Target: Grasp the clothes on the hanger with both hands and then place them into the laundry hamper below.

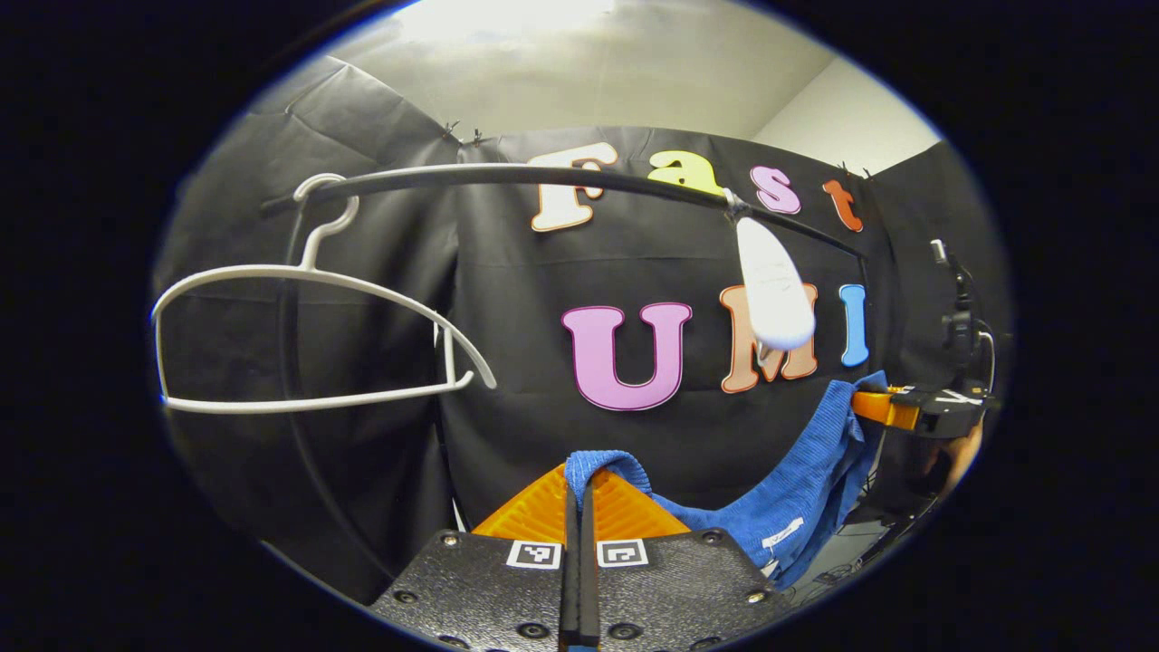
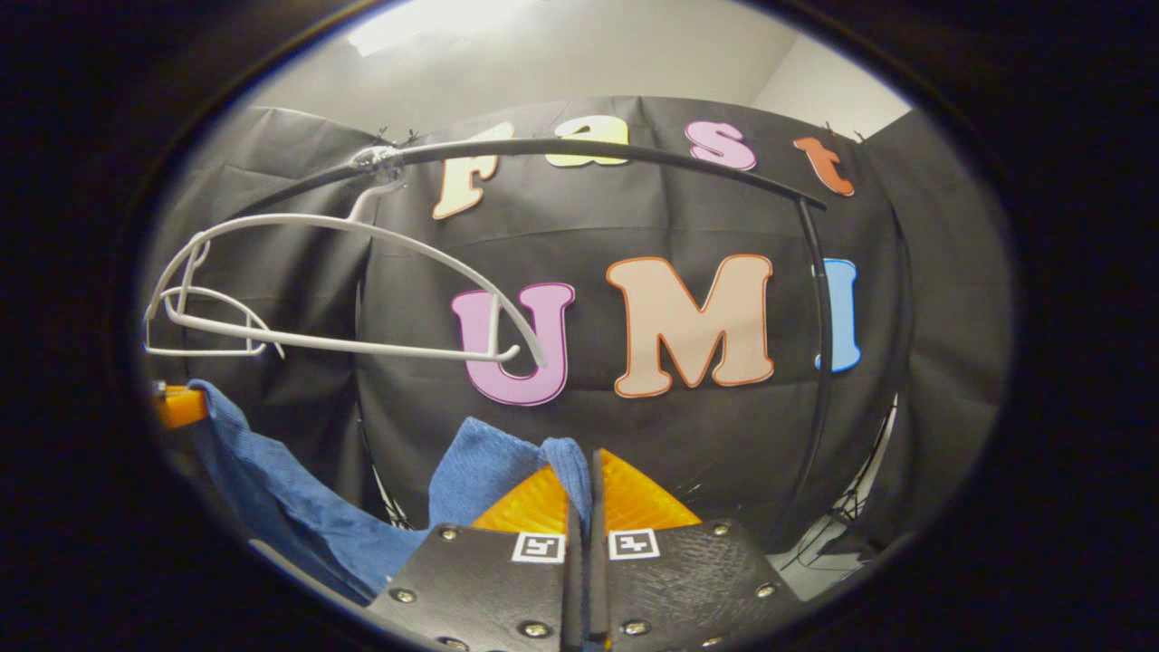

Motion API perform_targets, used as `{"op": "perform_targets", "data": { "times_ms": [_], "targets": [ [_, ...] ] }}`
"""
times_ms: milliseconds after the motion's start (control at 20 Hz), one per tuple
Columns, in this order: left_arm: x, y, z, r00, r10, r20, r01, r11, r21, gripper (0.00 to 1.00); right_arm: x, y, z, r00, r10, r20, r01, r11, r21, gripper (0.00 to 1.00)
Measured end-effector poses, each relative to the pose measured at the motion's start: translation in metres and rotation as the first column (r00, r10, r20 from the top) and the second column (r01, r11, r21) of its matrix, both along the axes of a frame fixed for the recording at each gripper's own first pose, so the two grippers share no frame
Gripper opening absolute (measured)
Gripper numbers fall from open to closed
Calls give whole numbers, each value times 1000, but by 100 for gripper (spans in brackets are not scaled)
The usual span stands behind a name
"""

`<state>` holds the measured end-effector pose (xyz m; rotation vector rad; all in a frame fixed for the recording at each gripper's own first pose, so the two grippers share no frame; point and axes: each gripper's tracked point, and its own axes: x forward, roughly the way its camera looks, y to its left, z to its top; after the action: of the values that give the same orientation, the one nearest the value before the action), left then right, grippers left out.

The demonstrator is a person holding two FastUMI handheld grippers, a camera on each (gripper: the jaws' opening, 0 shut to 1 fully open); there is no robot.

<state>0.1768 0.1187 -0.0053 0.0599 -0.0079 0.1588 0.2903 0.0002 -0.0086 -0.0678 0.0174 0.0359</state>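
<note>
In the left gripper view, the left gripper (image 1: pixel 579 493) points level toward the booth wall, its jaws pressed together on a fold of the blue sweater (image 1: pixel 779 507). From there the knit sags to the right, where the right gripper (image 1: pixel 874 406) pinches its far edge. Up on the black rail (image 1: pixel 507 174) hangs a bare white hanger (image 1: pixel 308 335). In the right gripper view, the right gripper (image 2: pixel 587 480) likewise faces forward, jaws clamped on the sweater (image 2: pixel 489 466), which droops leftward below the hanger (image 2: pixel 362 290).
</note>
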Motion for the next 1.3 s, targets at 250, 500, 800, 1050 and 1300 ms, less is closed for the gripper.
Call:
{"op": "perform_targets", "data": {
  "times_ms": [250, 500, 800, 1050, 1300],
  "targets": [
    [8, -22, -9, 1000, -27, -5, 27, 999, -24, 0, -25, 7, -7, 1000, 1, -12, -1, 1000, 27, 4],
    [13, -44, -8, 999, -40, 22, 41, 998, -42, 2, -41, 36, -3, 999, 46, -1, -46, 999, 19, 0],
    [25, -70, -2, 997, -64, 50, 67, 997, -46, 0, -51, 80, 2, 992, 122, 12, -122, 992, 17, 3],
    [38, -105, 2, 993, -107, 57, 110, 993, -52, 1, -51, 90, 7, 990, 138, 26, -139, 990, 27, 4],
    [46, -139, 13, 983, -164, 84, 169, 985, -47, 0, -50, 73, 8, 991, 133, 17, -134, 987, 87, 3]
  ]
}}
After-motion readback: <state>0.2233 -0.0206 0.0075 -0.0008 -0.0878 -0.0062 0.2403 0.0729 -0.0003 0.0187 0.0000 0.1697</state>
